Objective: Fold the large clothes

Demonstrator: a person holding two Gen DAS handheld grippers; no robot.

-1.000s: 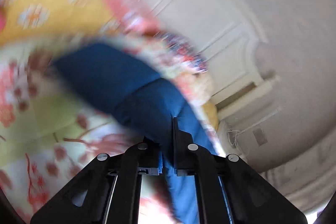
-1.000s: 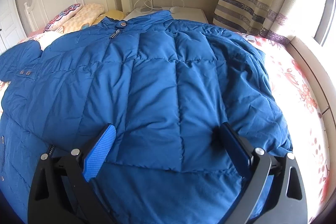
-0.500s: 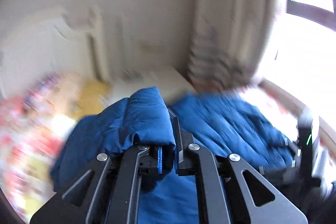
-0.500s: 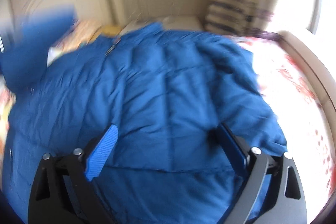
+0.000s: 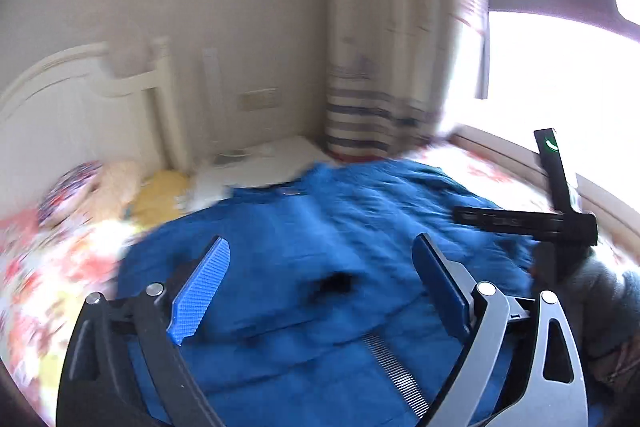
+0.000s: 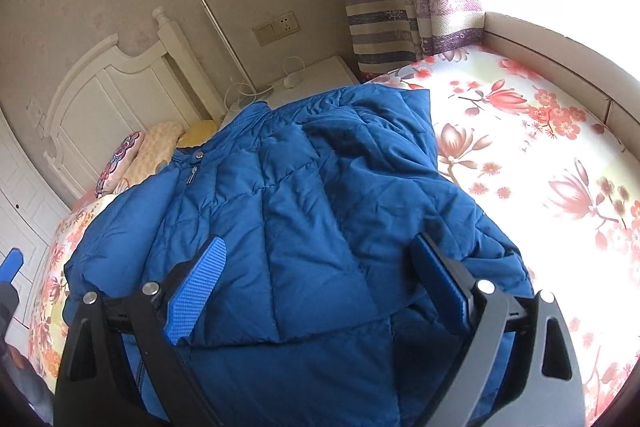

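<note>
On the bed with the floral sheet of red blossoms on cream, a large quilted blue puffer jacket lies spread out, its collar with a snap and zipper pull toward the white panelled headboard and one side folded in over the body. The left gripper hovers above the jacket with its jaws opening, the blue textured pads standing wide apart and nothing pinched between them; the fabric lies below them. The right gripper is also spread wide over the jacket's lower part, gripping nothing. Patterned pillows sit by the headboard, a white nightstand stands beyond the collar, and a striped curtain with a boat print hangs beside the bright window.
</note>
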